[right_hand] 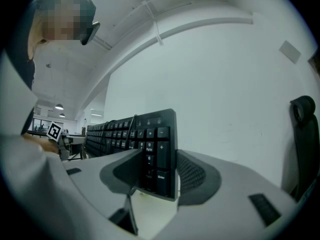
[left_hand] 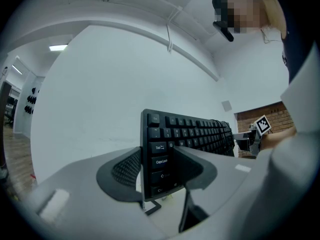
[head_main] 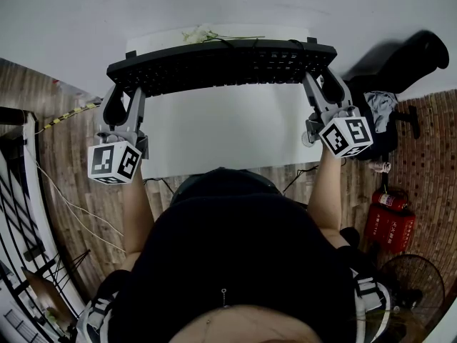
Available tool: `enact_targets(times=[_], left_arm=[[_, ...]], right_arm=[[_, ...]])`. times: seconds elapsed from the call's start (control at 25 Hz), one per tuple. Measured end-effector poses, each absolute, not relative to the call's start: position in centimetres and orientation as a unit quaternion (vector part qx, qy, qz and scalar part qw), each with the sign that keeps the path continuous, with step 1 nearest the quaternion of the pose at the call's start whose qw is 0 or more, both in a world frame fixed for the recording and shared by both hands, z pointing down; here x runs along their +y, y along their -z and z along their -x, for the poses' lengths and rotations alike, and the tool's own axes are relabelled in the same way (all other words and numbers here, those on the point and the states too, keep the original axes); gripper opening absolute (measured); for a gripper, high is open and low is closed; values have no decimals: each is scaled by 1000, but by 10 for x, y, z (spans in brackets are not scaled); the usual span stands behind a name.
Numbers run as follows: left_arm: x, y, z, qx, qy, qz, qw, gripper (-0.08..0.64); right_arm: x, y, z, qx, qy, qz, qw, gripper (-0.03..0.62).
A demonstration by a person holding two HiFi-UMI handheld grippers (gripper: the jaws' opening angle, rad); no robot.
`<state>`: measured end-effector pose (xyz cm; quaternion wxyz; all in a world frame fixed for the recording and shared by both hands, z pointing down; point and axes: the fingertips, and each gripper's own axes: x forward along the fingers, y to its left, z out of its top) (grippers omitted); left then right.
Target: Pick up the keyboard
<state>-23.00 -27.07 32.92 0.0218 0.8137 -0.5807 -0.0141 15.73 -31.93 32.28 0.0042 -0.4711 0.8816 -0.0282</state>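
A black keyboard (head_main: 221, 63) hangs level above the white table (head_main: 214, 134), held at both ends. My left gripper (head_main: 123, 95) is shut on its left end; in the left gripper view the jaws clamp the Tab and Caps Lock side of the keyboard (left_hand: 200, 134), with the left gripper (left_hand: 159, 169) pressing from both faces. My right gripper (head_main: 323, 84) is shut on the right end; in the right gripper view the number-pad end of the keyboard (right_hand: 115, 131) sits between the pads of the right gripper (right_hand: 159, 171). The keyboard's cable trails off near its far edge.
A pale flower sprig (head_main: 207, 36) lies at the table's far edge. A black office chair (head_main: 400, 63) stands to the right, with a red fire extinguisher (head_main: 389, 224) and a fan (head_main: 414, 284) on the wooden floor below it. A white wall lies beyond the table.
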Motion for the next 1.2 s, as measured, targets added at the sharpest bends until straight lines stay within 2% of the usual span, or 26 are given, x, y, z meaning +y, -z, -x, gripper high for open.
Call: enact_targets(times=[1.2], left_arm=[[-235, -334, 227, -598, 10, -801, 20, 199]], right_arm=[[-298, -327, -157, 888, 26, 459, -2, 218]])
